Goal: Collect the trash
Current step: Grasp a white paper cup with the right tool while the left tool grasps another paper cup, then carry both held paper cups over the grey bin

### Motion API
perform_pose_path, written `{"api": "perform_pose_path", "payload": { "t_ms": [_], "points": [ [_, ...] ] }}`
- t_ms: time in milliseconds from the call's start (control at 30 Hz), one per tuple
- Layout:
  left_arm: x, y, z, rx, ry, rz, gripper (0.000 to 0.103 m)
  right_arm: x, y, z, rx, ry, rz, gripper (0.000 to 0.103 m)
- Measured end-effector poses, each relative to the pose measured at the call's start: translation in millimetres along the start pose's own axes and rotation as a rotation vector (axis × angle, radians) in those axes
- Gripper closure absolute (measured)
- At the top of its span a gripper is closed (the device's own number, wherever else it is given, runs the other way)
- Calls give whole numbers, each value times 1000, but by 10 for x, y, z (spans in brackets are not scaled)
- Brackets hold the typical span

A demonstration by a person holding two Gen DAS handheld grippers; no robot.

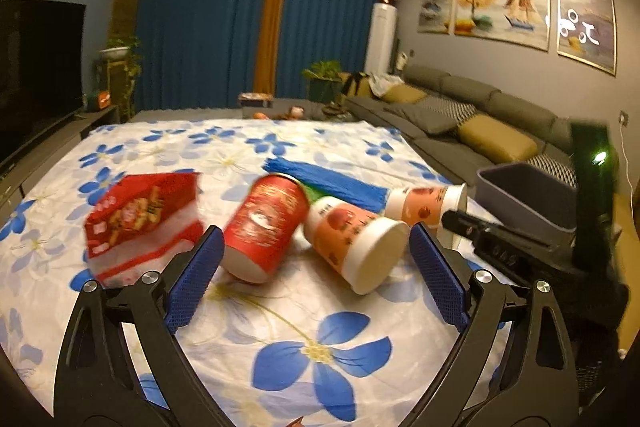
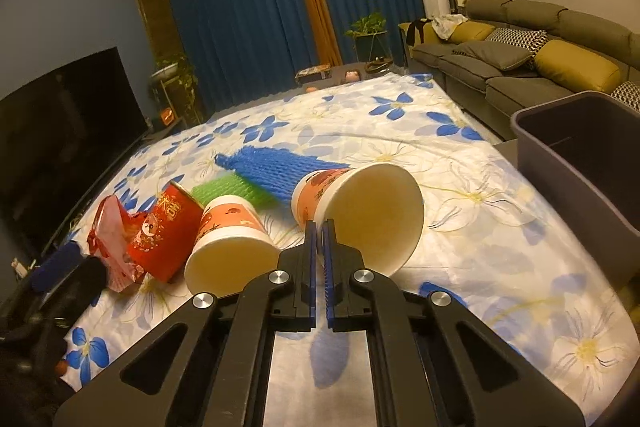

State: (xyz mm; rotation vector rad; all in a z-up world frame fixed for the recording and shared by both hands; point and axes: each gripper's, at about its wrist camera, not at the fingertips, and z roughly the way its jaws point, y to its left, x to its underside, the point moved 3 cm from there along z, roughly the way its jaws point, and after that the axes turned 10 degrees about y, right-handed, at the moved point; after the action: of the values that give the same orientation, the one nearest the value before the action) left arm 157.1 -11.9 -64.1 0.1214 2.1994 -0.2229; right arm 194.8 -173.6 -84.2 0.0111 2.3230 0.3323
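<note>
My left gripper [image 1: 314, 255] spread wide, empty; red can [image 1: 262, 227] on its side dead ahead between fingertips, long axis pointing away; my right gripper [image 2: 319, 227] clenched, empty, farther off
</note>
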Motion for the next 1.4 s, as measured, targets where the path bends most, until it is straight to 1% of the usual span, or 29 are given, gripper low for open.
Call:
{"api": "perform_pose_path", "payload": {
  "t_ms": [133,267,367,433,500,533,600,633,667,700,733,800,867,1100,1300,1400],
  "points": [
    [16,-88,144,8,42,23,17,27,-82,-180,4,-39,13,98],
    [29,-186,315,-14,99,54,27,42,-125,-350,-2,-71,19,99],
    [26,-224,455,-29,156,59,39,54,-138,-451,-11,-88,20,99],
    [20,-241,542,-49,191,61,44,62,-141,-519,-15,-99,14,99],
    [9,-262,620,-60,220,59,53,79,-143,-584,-10,-111,5,99],
    [9,-261,648,-63,229,58,55,88,-142,-611,-10,-114,4,99],
    [6,-277,735,-70,261,55,66,105,-151,-660,-13,-119,4,99],
    [9,-274,776,-74,278,50,69,109,-157,-679,-14,-122,4,99],
    [17,-268,803,-76,291,44,76,117,-166,-705,-15,-124,4,99],
    [25,-258,818,-74,299,35,82,119,-168,-721,-15,-126,3,99],
    [31,-245,833,-70,306,23,84,122,-173,-737,-16,-127,1,99],
    [36,-230,831,-71,307,14,93,139,-180,-764,-15,-127,-4,99],
    [36,-220,812,-64,300,10,100,160,-190,-785,-12,-128,-8,99],
    [28,-190,623,-21,263,-28,101,190,-185,-850,-3,-136,-17,99],
    [-24,-187,308,33,205,-48,101,186,-201,-900,6,-145,-16,99],
    [-54,-129,138,39,174,-60,101,192,-205,-945,9,-155,-19,99]
  ]
}}
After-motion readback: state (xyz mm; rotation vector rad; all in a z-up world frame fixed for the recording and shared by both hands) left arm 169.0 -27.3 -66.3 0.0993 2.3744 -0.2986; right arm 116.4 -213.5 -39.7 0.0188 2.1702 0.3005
